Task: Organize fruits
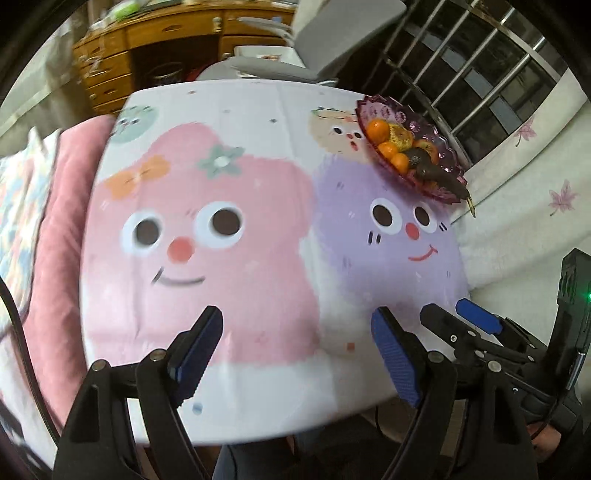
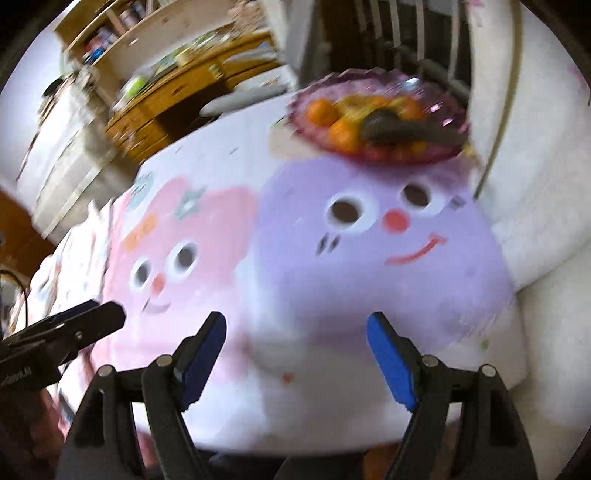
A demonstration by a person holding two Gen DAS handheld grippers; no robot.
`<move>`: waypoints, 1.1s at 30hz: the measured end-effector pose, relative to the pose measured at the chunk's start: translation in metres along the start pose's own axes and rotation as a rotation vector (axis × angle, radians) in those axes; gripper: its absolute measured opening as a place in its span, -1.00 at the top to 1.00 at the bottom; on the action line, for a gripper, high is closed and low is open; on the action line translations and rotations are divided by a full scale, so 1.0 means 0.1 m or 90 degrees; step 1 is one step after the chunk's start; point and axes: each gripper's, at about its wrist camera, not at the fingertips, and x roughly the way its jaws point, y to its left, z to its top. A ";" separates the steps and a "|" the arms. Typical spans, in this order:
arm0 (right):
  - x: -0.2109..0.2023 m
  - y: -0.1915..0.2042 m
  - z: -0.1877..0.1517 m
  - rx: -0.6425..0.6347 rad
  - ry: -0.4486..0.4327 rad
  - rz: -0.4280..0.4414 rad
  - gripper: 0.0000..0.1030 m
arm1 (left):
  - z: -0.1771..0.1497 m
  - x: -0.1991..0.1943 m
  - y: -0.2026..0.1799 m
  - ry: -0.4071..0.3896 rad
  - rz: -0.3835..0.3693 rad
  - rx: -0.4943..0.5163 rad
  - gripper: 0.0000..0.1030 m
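Both the left gripper [image 1: 297, 350] and right gripper [image 2: 295, 354] stood open and empty above the tablecloth [image 1: 236, 266]. The fruit bowl [image 1: 443, 177] sat at upper right, holding oranges [image 1: 378, 131] and a dark banana [image 1: 439, 177].

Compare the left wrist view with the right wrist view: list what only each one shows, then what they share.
Only the left wrist view shows the pink cushion, the barred window and the banana stem hanging over the bowl's rim. Only the right wrist view shows the wall shelves above the desk. Both show the cartoon tablecloth, the purple fruit bowl with oranges at its far right corner, the wooden desk, and both grippers open and empty: left gripper, right gripper.
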 end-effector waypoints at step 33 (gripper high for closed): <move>-1.48 0.21 -0.21 -0.138 -0.079 0.034 -0.98 | -0.56 -1.34 -0.71 -0.177 0.157 -0.018 -0.99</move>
